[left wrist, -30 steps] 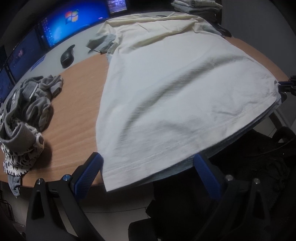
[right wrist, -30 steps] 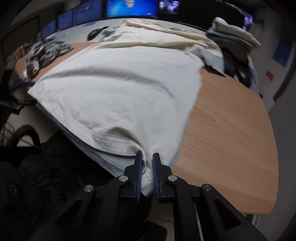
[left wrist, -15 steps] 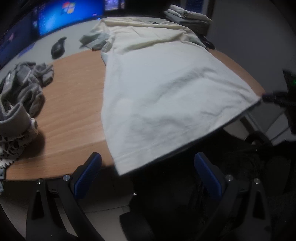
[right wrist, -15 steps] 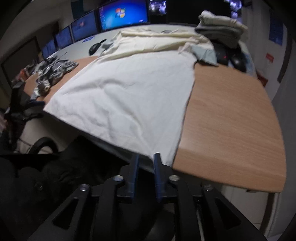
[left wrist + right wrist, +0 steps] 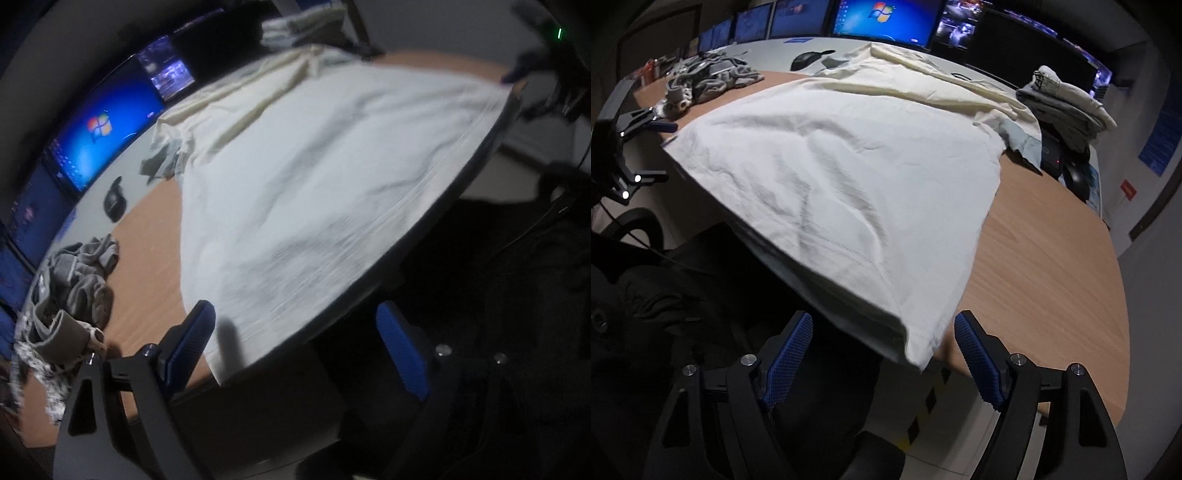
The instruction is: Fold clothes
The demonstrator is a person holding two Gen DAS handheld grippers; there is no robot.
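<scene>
A cream T-shirt (image 5: pixel 314 177) lies spread flat on the wooden table (image 5: pixel 147 251), its hem hanging a little over the near edge. It also shows in the right wrist view (image 5: pixel 857 173). My left gripper (image 5: pixel 295 343) is open and empty, just in front of the hem's left corner. My right gripper (image 5: pixel 882 354) is open and empty, with the hem's right corner (image 5: pixel 916 350) lying between and just beyond its fingers. The left gripper also shows at the left edge of the right wrist view (image 5: pixel 646 118).
A heap of grey clothes (image 5: pixel 70 284) lies on the table's left side. A stack of folded clothes (image 5: pixel 1067 99) sits at the far right. Monitors (image 5: pixel 882 18) and a black mouse (image 5: pixel 114 201) stand behind. A dark chair (image 5: pixel 646 295) is below the edge.
My right gripper has let go of the shirt's hem corner and opened wide. The shirt has settled on the table. My left gripper stayed open and tilted.
</scene>
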